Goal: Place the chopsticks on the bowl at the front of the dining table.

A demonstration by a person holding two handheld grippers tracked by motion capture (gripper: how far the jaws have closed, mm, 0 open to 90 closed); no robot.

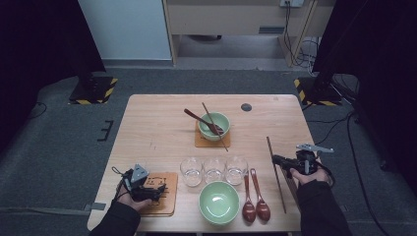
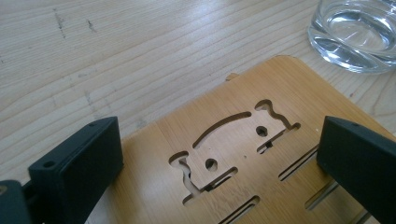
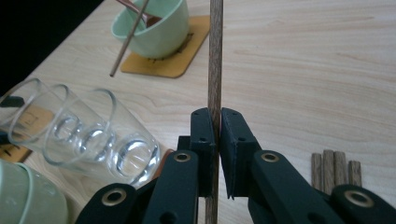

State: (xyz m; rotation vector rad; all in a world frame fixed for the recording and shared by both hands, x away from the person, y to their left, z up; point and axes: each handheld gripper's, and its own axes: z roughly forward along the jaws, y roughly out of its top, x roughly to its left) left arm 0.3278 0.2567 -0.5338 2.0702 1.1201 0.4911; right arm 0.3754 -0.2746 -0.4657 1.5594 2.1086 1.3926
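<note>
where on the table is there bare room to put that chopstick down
Bare wood lies along the table's left half, between the far green bowl and the near coaster, and on the right beyond the right tongs. The near middle is crowded: three glasses, near bowl, two spoons.

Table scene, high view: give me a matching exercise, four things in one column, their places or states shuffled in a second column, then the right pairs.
Things:
1. chopstick
2. far green bowl
3. wooden spoons
4. left tool

Places or states:
A. open above a cut-out bamboo coaster
B. lying side by side right of the near green bowl
C. clamped between the jaws of the right tool
D. standing on a coaster, utensils leaning in it

Pairs: 1-C, 2-D, 3-B, 4-A
</note>
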